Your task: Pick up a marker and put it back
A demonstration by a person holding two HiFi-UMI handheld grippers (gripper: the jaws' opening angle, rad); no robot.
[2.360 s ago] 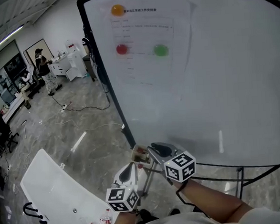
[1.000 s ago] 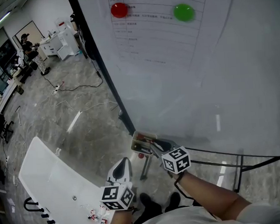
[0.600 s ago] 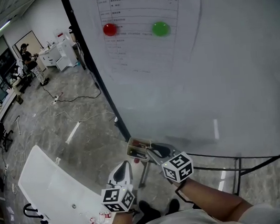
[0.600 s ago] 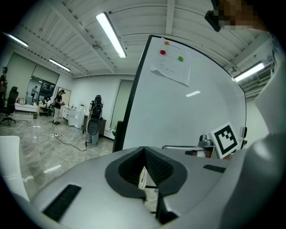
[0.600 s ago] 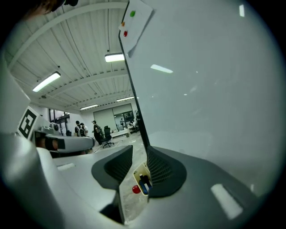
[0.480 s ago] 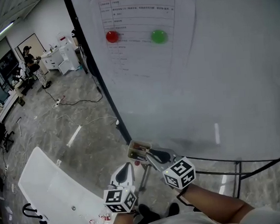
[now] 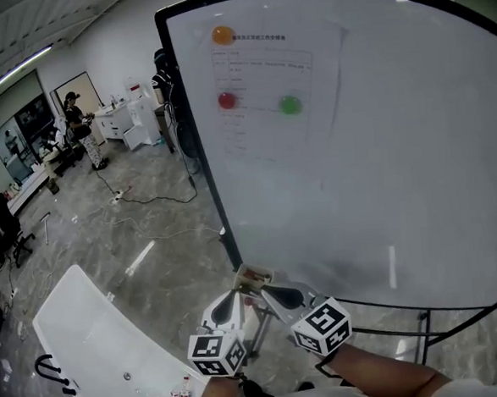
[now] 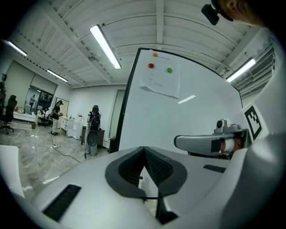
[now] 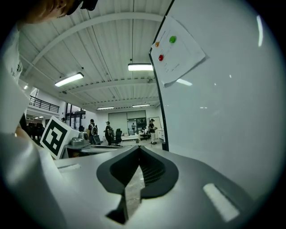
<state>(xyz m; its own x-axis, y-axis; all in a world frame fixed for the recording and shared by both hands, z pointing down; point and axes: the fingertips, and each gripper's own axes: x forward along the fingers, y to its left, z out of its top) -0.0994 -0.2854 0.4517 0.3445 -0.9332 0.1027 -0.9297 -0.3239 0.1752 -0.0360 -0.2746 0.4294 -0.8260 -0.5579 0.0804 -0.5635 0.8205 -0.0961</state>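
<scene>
The right tool (image 9: 138, 154) is clenched. Its jaws have just been closing and now meet at the tips, and its own view shows no marker between them. The left tool (image 8: 144, 154) is clenched too and also carries nothing. Both are held about level, side by side, in front of the whiteboard (image 7: 380, 142).

The markers should be in the small tray (image 7: 252, 277) at the lower left corner of the board. In the head view the tray lies just ahead of the two tips, a little nearer to the right tool. Something reddish is in it, but I cannot make out a single marker or the direction of its long axis.

In my judgement the pick is not yet done. The right tool must open and go forward to the tray.
</scene>
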